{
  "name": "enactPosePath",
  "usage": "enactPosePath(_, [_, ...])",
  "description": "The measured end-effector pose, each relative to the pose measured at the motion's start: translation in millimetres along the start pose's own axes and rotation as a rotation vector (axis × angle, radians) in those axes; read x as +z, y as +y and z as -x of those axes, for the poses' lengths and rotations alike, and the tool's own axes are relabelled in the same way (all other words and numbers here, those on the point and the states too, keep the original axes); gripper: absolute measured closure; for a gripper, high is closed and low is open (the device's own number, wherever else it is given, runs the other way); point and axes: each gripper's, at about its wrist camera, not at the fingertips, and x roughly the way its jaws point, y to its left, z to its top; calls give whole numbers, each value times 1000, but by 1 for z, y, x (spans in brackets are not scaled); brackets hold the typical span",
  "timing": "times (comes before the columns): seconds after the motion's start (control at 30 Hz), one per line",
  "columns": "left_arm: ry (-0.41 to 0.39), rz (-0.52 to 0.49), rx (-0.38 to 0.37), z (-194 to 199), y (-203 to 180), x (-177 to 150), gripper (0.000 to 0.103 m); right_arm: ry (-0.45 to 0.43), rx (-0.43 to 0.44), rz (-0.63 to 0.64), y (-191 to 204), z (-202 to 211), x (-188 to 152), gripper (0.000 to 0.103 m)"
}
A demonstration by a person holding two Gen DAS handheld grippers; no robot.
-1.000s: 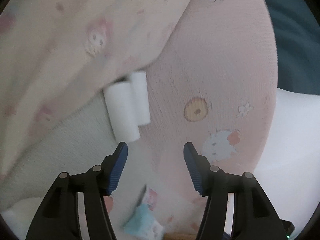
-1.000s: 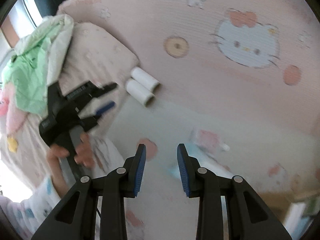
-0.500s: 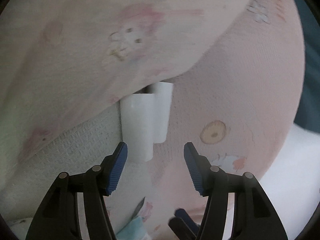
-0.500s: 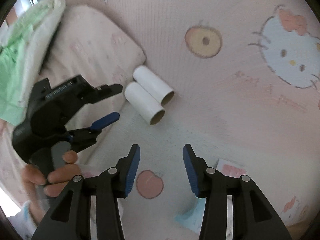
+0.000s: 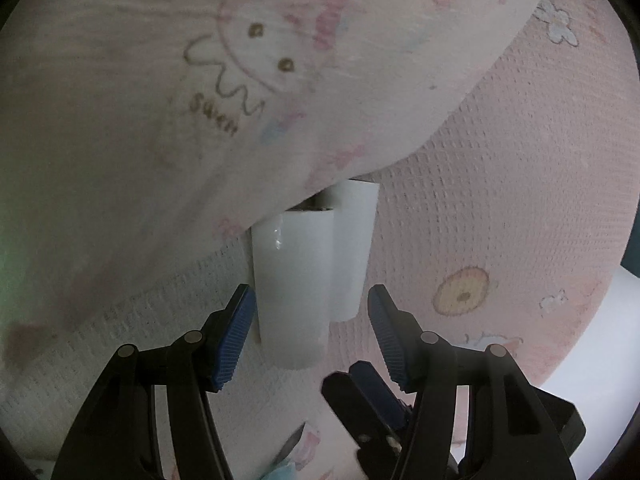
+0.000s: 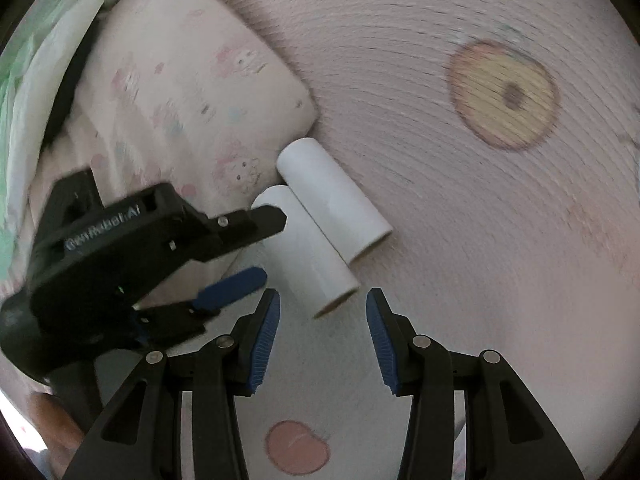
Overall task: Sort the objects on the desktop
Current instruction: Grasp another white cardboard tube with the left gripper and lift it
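Two white paper rolls lie side by side on a pink cartoon-print blanket (image 6: 440, 168), their far ends against a pillow (image 6: 192, 92). In the right wrist view the nearer roll (image 6: 308, 248) points its open end at my right gripper (image 6: 323, 298), which is open just short of it. The second roll (image 6: 336, 204) lies beyond. My left gripper (image 6: 271, 245) is open, its fingers on either side of the nearer roll's far part, not pressing. In the left wrist view, the left gripper (image 5: 309, 294) straddles the nearer roll (image 5: 292, 288), with the other roll (image 5: 354, 248) beside it.
The pillow (image 5: 200, 80) overhangs the rolls' far ends. A green and white cloth (image 6: 24, 60) is bunched at the far left. A hand (image 6: 52, 420) holds the left gripper. The right gripper's fingers (image 5: 360, 396) show low in the left wrist view, beside a light blue packet (image 5: 280, 470).
Both grippers have closed in on the rolls, the right one moving down and in much further. The right jaws stand wider than a second ago. The rolls have not moved.
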Motion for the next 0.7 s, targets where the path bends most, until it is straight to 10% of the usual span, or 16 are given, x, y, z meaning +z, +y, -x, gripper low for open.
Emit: enactPosePath(0.7, [79, -9, 76, 3, 8, -3, 56, 79, -7, 191, 18, -40, 13, 61])
